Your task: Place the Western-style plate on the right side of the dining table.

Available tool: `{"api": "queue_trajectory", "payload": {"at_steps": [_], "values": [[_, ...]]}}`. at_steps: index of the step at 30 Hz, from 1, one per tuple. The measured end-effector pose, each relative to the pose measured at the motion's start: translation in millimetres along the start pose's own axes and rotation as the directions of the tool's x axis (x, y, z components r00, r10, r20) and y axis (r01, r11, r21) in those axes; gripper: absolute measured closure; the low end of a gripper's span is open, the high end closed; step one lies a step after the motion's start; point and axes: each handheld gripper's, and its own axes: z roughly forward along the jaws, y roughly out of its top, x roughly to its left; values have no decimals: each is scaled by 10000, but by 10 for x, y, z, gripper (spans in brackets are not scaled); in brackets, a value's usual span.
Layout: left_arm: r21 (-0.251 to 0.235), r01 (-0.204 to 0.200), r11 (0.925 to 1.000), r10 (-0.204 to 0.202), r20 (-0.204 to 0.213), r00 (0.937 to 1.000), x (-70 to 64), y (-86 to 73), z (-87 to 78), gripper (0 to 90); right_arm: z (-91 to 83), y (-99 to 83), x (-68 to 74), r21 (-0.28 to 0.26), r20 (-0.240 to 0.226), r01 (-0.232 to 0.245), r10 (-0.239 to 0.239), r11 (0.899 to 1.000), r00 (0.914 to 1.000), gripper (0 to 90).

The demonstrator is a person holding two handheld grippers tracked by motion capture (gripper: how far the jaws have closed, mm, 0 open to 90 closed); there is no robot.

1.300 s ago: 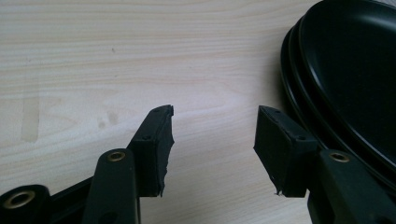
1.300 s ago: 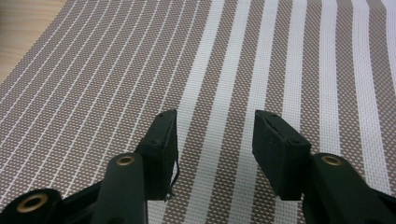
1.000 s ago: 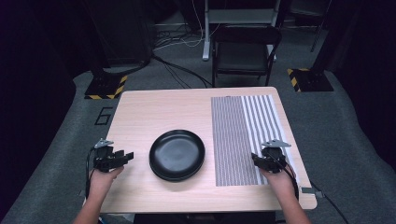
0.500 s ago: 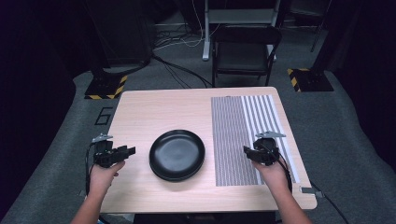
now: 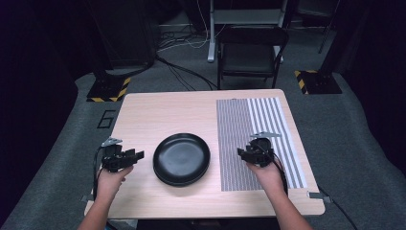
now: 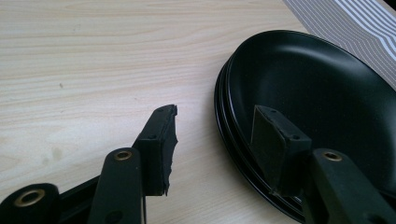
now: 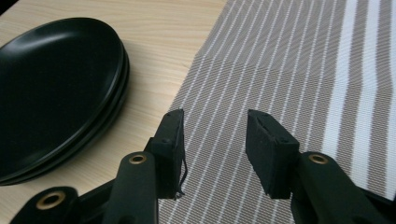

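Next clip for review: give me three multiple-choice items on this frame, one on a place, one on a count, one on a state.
1. Where does the striped mat lie on the table?
A. right side
B. left side
C. under the plates

2. How many black plates are stacked?
A. one
B. two
C. four

3. The left hand-held gripper is:
A. shut on a plate
B. open
C. shut on nothing

Answers: 1 A, the high view shows it right of the plates; 2 B, two rims show in the gripper views; 3 B, its jaws stand apart astride the rim without touching it.
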Motion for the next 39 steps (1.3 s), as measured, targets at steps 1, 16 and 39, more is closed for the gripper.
{"api": "queue_trajectory", "payload": {"at_steps": [1,16,39], "values": [[34,106,9999,-106,-7,9999,-14,0,8,496,0,0,0,0,0,0,0,10000,10000,565],[-197,1055,9942,-1036,818,9913,-61,-22,71,608,188,93,303,5,-819,-370,369,9993,9960,590],[645,1728,9828,-1795,1208,9763,-119,-122,259,735,566,168,582,953,-1903,-533,707,9940,9792,687]]}}
